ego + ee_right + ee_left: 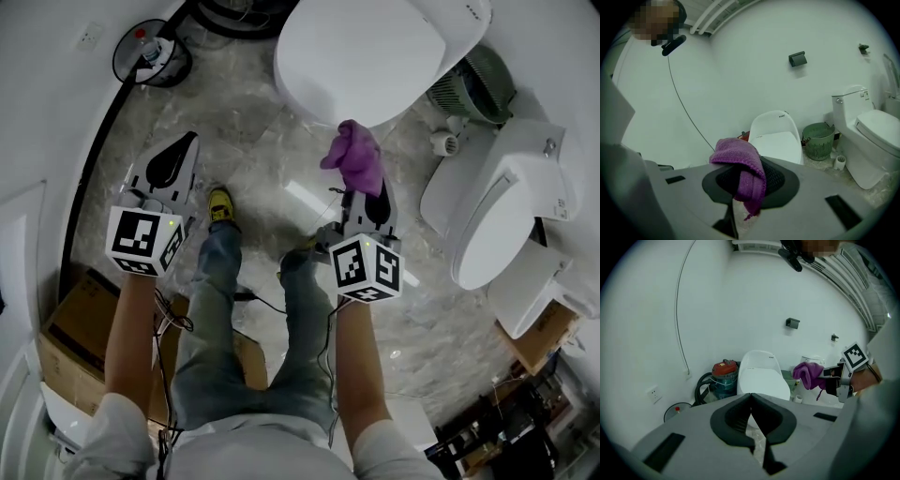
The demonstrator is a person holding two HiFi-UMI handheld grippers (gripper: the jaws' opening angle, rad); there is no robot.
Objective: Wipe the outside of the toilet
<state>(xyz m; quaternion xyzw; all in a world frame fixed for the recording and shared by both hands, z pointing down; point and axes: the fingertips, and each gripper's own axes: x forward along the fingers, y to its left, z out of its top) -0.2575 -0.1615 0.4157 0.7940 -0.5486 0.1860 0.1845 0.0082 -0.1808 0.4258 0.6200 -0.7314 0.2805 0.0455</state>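
A white toilet [375, 52] with its lid down stands ahead of me; it shows too in the left gripper view as toilet [761, 376] and in the right gripper view as toilet [776, 136]. My right gripper [361, 183] is shut on a purple cloth [353, 155] that hangs just in front of the toilet's near rim, not touching it. The cloth [743, 171] drapes over the jaws in the right gripper view. My left gripper [173, 159] is shut and holds nothing, off to the left over the marble floor.
A second white toilet [497, 211] stands at the right, with a green basket [478, 84] and a brush holder [442, 142] between the two. A red-topped vacuum [723, 376] sits at the wall. Cardboard boxes [70, 328] lie at the left; my legs and cables are below.
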